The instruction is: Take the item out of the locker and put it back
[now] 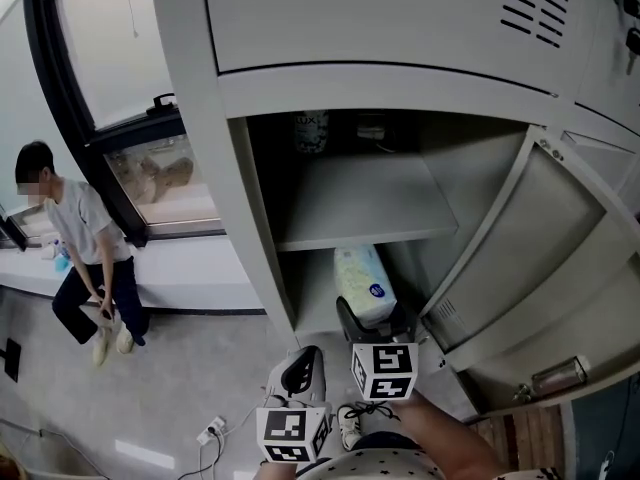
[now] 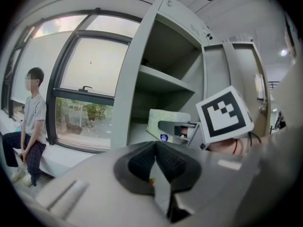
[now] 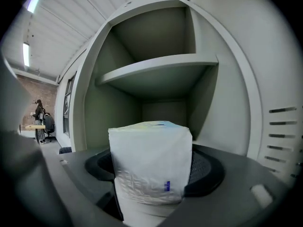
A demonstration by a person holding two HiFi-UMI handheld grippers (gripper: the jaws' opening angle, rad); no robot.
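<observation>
At frame centre, tissue pack (image 3: 150,150) is clamped by R tongs (image 3: 152,171), spread wide, w/in locker (image 1: 195,88) lower compartment. L tongs (image 2: 155,162) are pinched together, empty, lower frame.

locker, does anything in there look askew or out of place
Nothing stands out. The tissue pack lies intact in the lower compartment of the locker, gripped between the fingers of the right gripper.
</observation>
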